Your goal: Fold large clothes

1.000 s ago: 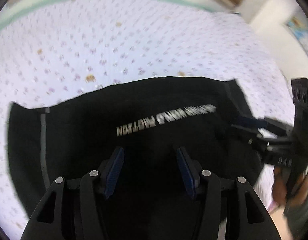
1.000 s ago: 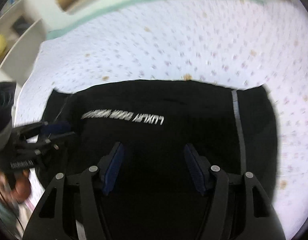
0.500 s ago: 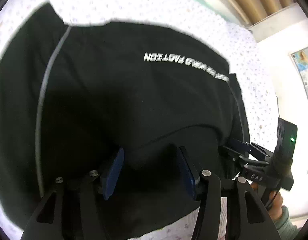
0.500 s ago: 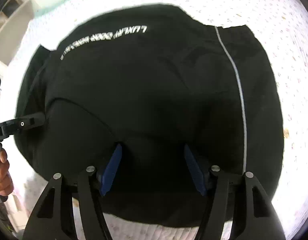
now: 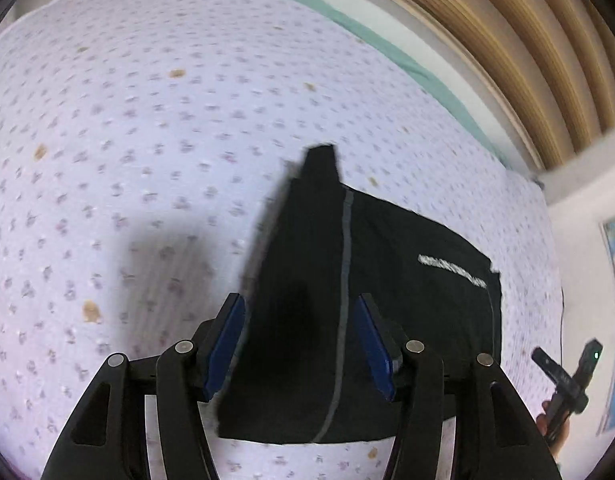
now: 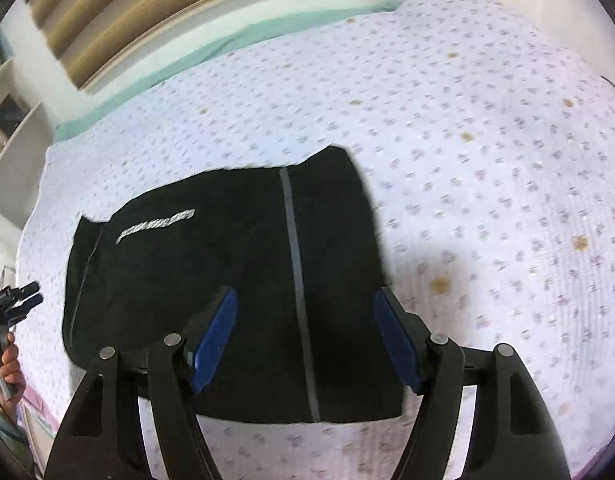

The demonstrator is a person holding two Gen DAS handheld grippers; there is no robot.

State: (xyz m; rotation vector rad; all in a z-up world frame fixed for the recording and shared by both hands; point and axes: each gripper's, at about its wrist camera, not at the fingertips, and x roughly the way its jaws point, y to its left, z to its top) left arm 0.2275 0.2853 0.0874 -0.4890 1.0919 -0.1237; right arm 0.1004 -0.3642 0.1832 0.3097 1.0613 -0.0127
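Note:
A folded black garment (image 5: pixel 407 292) with a grey stripe and white lettering lies flat on the flowered bedsheet (image 5: pixel 127 120). It also shows in the right wrist view (image 6: pixel 235 264). My left gripper (image 5: pixel 299 344) is open and empty, above the garment's near end. My right gripper (image 6: pixel 305 340) is open and empty, above the near edge by the grey stripe. The right gripper shows at the far right of the left wrist view (image 5: pixel 567 376). The left gripper shows at the far left of the right wrist view (image 6: pixel 15 300).
The flowered sheet (image 6: pixel 487 140) covers the bed on all sides of the garment. A green edge (image 6: pixel 179 56) and a wooden headboard (image 6: pixel 127 8) run along the far side. A white wall (image 5: pixel 579 208) stands at the right.
Both grippers have pulled back and up from the garment, which now lies folded smaller on the sheet. The views swung from close over the black cloth to a wider look at the bed.

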